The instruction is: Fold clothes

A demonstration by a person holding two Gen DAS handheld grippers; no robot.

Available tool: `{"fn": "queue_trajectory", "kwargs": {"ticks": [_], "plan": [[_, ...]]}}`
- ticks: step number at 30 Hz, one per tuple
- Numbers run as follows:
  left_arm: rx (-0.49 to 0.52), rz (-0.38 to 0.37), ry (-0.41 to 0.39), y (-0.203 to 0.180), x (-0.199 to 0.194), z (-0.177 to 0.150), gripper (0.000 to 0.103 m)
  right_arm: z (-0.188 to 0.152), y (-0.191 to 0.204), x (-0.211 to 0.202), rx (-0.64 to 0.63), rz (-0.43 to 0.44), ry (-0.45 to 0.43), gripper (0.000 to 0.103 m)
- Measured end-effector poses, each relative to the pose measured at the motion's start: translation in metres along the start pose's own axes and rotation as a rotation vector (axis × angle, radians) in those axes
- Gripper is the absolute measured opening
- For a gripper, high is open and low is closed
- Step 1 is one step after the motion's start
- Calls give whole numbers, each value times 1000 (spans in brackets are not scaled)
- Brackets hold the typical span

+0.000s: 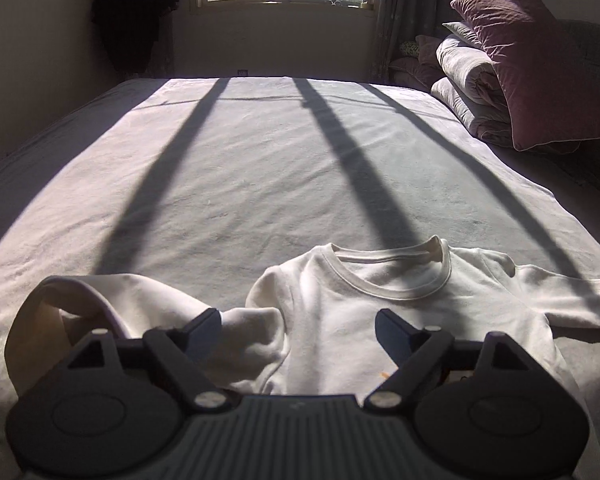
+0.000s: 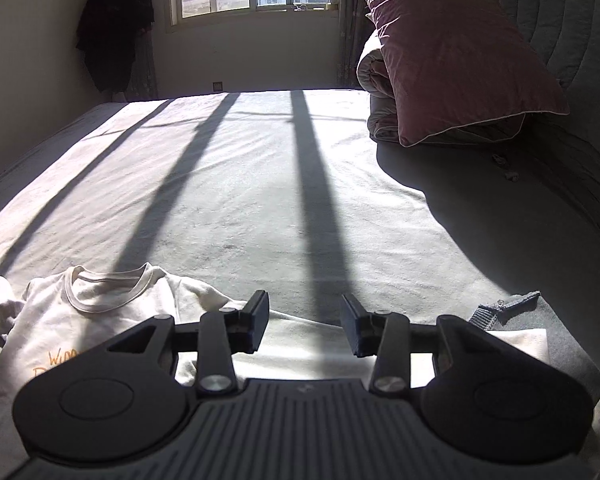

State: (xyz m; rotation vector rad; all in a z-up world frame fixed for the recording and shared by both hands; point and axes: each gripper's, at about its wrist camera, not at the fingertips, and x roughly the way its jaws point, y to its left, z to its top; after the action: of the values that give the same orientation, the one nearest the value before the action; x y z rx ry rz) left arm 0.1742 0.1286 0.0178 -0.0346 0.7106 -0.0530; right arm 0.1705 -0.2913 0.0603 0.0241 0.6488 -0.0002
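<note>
A white long-sleeved shirt lies face up on the bed, collar toward the window. Its left sleeve is bunched and curled over at the cuff; its right sleeve stretches out flat. My left gripper hovers over the shirt's chest, open wide, nothing between its fingers. In the right wrist view the same shirt shows orange lettering. My right gripper stands open above the outstretched right sleeve, pads apart from the cloth.
The bed sheet spreads toward the window, crossed by bar shadows. A maroon pillow rests on folded quilts at the right. A grey garment lies near the right gripper. A dark coat hangs on the far left wall.
</note>
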Motion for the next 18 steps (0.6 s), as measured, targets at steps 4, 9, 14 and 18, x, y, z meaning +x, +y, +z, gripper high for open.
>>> {"fn": "queue_trajectory", "kwargs": {"ticks": [4,9,14,18], "plan": [[-117,51,6,51,-8,-1,94,1,44,7,-37,56,4,46],[-339,96,5,120,-9,-3,98,-2,99,21,-71,140,15,48],[-715,10,19,188,5,-20,98,-4,151,42,-88,244,39,48],[-922,-46,26,214,20,-30,98,-6,194,56,-103,328,56,48]]}}
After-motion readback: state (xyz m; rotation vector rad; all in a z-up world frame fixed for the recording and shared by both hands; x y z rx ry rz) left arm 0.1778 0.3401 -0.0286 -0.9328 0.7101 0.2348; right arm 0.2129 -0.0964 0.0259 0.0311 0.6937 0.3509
